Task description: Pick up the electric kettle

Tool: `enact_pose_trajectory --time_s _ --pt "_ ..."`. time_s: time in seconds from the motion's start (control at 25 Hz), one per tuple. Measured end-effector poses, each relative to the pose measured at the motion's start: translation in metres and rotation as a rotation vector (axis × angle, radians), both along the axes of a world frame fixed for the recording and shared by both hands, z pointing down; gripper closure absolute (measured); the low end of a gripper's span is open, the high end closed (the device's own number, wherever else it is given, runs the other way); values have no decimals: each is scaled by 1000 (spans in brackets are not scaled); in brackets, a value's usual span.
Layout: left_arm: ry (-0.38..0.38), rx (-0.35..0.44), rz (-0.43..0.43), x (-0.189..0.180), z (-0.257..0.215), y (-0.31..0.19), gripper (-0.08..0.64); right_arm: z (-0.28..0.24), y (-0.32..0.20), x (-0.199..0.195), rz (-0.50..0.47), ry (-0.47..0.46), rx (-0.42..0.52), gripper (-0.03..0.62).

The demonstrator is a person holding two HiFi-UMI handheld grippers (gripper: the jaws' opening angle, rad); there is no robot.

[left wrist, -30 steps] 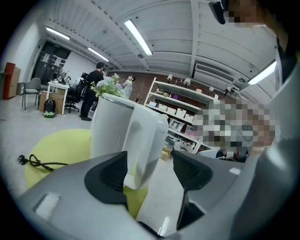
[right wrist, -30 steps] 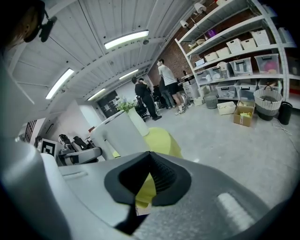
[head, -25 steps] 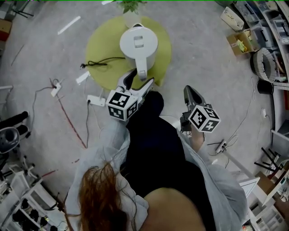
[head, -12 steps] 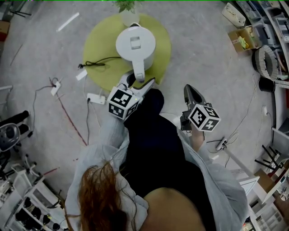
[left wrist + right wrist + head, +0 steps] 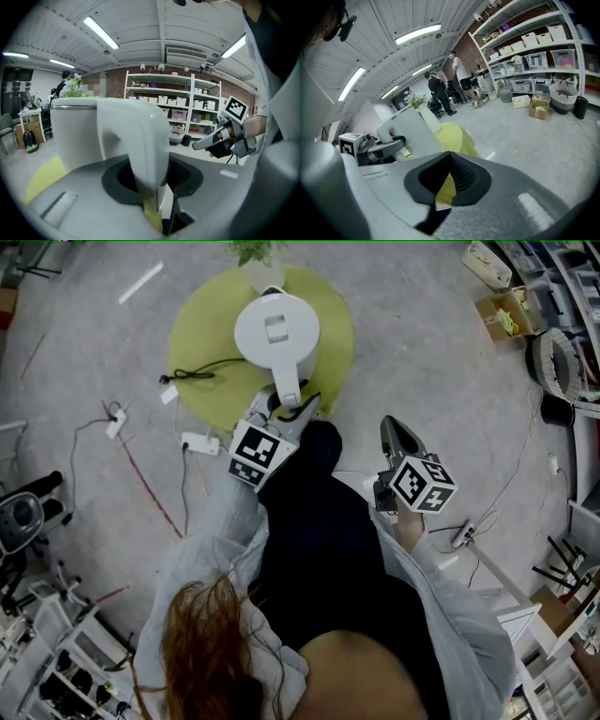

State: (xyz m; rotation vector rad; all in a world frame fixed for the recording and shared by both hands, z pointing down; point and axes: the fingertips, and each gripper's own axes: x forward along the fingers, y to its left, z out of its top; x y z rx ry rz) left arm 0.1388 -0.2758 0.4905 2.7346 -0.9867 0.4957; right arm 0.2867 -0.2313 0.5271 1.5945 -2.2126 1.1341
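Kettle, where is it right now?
The white kettle sits top-middle in the head view, on the round yellow-green table, just below a plant. The left claw is closing its jaws around the handle.

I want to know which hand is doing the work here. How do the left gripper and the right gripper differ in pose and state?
Left gripper: jaws closing, the kettle's handle between them. Right gripper: jaws together, nothing between them. The left gripper reaches over the edge of the yellow surface; the right gripper is over the floor, clear of the kettle. Both carry a marker cube and point forward.
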Motion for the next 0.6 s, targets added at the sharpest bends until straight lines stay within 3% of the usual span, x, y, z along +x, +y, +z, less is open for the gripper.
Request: enact_pose_trajectory --time_s 0.32,0.6 --pt "-2 0 -6 -2 1 -2 432 4 -1 0 6 -4 -7 591" --pt "30 49 -7 0 -10 -8 426 4 4 4 21 -2 -11 591"
